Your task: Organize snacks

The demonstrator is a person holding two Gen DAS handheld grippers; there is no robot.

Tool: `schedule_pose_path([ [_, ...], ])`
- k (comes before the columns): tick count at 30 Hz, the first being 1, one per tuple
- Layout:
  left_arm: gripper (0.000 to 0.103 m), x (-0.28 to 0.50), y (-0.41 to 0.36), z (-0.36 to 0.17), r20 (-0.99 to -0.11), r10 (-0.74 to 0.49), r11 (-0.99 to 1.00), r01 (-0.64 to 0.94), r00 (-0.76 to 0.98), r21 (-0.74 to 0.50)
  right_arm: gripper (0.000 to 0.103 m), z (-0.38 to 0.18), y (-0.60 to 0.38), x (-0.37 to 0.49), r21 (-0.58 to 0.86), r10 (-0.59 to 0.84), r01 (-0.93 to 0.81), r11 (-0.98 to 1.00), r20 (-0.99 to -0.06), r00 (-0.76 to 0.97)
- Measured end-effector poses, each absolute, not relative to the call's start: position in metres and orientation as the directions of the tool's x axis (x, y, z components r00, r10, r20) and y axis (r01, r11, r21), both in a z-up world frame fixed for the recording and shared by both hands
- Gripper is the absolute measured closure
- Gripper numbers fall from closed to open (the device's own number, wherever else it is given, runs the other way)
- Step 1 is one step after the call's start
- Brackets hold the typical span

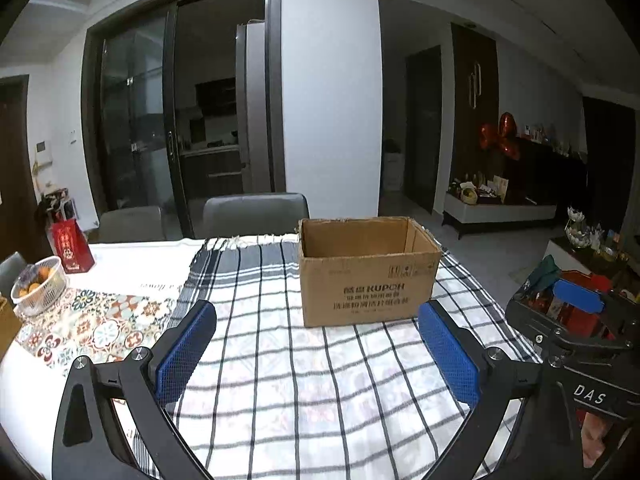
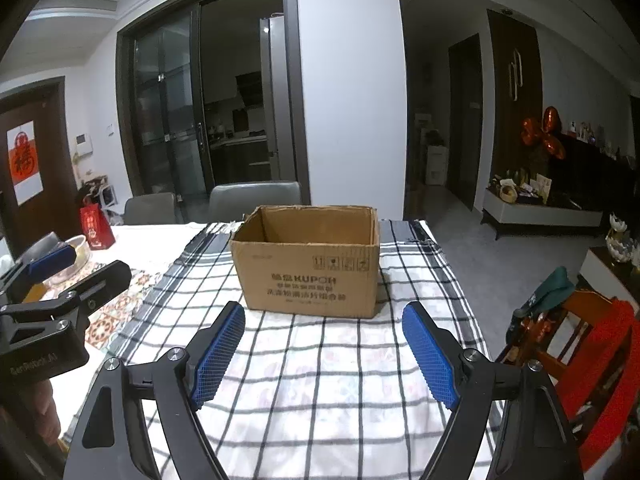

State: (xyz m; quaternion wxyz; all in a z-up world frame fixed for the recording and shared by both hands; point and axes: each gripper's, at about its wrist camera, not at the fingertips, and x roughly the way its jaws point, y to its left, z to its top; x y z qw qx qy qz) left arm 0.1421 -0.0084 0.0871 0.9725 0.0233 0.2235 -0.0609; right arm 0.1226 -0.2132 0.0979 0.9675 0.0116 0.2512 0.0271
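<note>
An open brown cardboard box printed KUPOH stands on a black-and-white checked cloth on the table; in the right wrist view the box is straight ahead. I cannot see its bottom or any snacks. My left gripper is open and empty, held above the cloth in front of the box. My right gripper is open and empty too, also short of the box. Each gripper shows at the edge of the other's view: the right one, the left one.
A white wire basket of fruit and a red gift bag stand at the table's left on a patterned mat. Two grey chairs are behind the table. A wooden chair with red and green cloth stands at the right.
</note>
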Motion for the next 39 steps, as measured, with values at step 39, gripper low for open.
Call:
schedule_pose_path([
  [39, 0.000, 0.104, -0.006, 0.079, -0.408, -0.135, 0.989, 0.145, 0.903, -0.006, 0.021, 0.096, -0.214, 0.087, 0.042, 0.060, -0.045, 0.998, -0.471, 0.880],
])
